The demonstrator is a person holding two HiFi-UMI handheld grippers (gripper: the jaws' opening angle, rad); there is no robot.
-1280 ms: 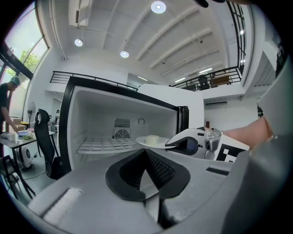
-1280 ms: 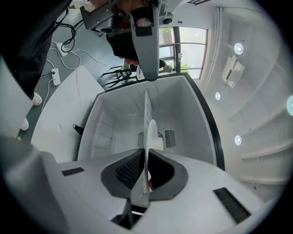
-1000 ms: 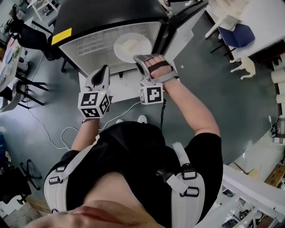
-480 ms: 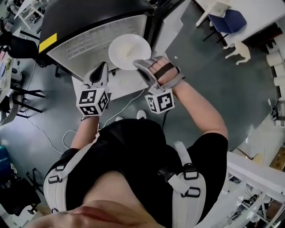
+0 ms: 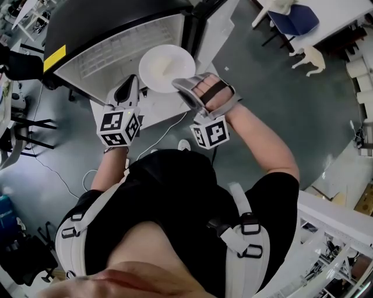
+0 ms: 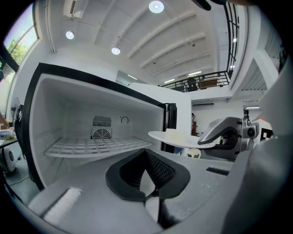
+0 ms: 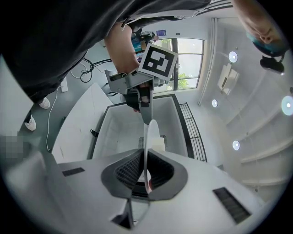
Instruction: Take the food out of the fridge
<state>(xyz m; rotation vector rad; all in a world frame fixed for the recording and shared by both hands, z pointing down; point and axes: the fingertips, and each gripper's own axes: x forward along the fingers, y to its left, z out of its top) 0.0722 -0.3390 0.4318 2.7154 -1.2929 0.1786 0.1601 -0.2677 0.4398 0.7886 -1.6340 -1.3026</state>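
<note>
Evidently the right gripper (image 5: 179, 87) clamps the plate (image 5: 160, 64) by its rim, level (so the food (image 6: 176, 135) cannot slide), beside the fridge (image 5: 111, 52); the left gripper (image 5: 131, 87) hovers closed, empty.

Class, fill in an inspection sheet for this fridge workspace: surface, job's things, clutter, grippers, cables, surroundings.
Surface: the white wire shelf inside the open fridge is bare.
Job's things: a white plate with a pale block of food is held level just outside the fridge opening.
Clutter: nothing seen inside the fridge.
Grippers: the right hand-held gripper is clamped on the plate's rim. The left hand-held gripper is beside the plate, jaws together and empty.
Cables: a white cable runs across the floor below the fridge.
Surroundings: grey floor, a blue chair at the far right.
</note>
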